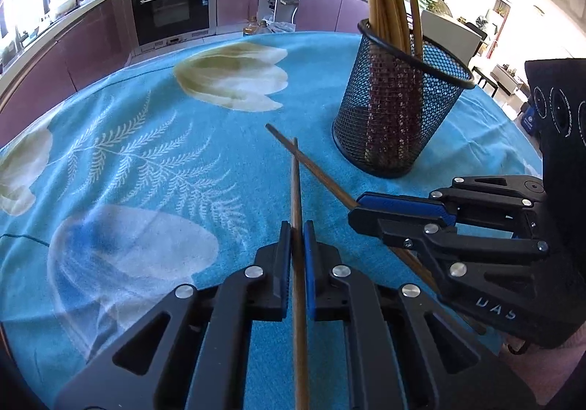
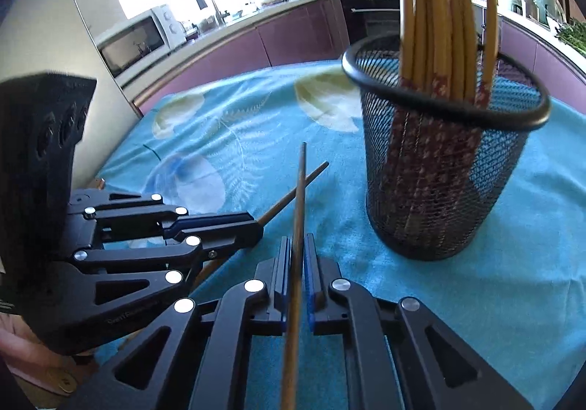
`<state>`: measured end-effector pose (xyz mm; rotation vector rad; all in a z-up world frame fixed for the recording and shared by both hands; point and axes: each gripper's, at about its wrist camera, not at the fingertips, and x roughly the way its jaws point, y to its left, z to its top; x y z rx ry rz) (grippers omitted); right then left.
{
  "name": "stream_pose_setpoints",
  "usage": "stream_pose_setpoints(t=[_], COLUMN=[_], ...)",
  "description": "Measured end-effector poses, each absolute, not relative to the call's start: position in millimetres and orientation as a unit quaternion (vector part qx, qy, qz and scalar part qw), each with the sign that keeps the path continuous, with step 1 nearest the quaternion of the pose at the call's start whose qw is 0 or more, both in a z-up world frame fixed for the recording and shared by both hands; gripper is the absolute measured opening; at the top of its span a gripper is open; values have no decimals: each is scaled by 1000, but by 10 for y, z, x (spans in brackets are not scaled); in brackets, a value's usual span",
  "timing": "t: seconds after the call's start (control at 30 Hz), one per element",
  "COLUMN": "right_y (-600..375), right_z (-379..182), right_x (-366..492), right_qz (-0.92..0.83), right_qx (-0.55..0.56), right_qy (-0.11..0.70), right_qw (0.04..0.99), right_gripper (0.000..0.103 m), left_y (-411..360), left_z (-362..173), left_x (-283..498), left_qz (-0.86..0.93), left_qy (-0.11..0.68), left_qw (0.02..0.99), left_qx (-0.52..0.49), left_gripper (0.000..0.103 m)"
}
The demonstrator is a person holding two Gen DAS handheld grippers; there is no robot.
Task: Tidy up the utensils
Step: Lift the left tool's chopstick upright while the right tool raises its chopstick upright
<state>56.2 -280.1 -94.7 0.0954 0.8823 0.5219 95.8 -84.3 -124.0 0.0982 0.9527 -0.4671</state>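
My left gripper (image 1: 296, 227) is shut on a brown chopstick (image 1: 295, 183) that points forward over the blue flowered tablecloth (image 1: 154, 124). To its right, my right gripper (image 1: 357, 214) is shut on a second brown chopstick (image 1: 326, 179). The two sticks cross near their far tips. In the right wrist view the right gripper (image 2: 297, 241) clamps its chopstick (image 2: 301, 190), and the left gripper (image 2: 258, 227) comes in from the left with the other stick (image 2: 316, 171). A black mesh cup (image 1: 399, 110) (image 2: 439, 172) stands upright just beyond, with several yellow chopsticks in it.
The round table's far edge (image 1: 219, 40) faces purple kitchen cabinets and a built-in oven (image 1: 170, 7). A microwave (image 2: 139, 40) sits on the counter at left. Part of a hand (image 2: 14, 347) shows under the left gripper.
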Motion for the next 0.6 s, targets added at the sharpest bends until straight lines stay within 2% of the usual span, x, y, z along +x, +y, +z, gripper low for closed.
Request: stream_pose_setpoints(t=[0.6], right_y=[-2934], right_z=[-455], right_x=[378], right_qz=[262], right_qx=[63], right_qy=[354], right_qw=[896], right_gripper=[6], left_y=[-663], left_z=[-792], left_x=[812], left_qz=[-250], left_qy=[409], left_qw=[878], left_qx=[10], left_gripper=[7])
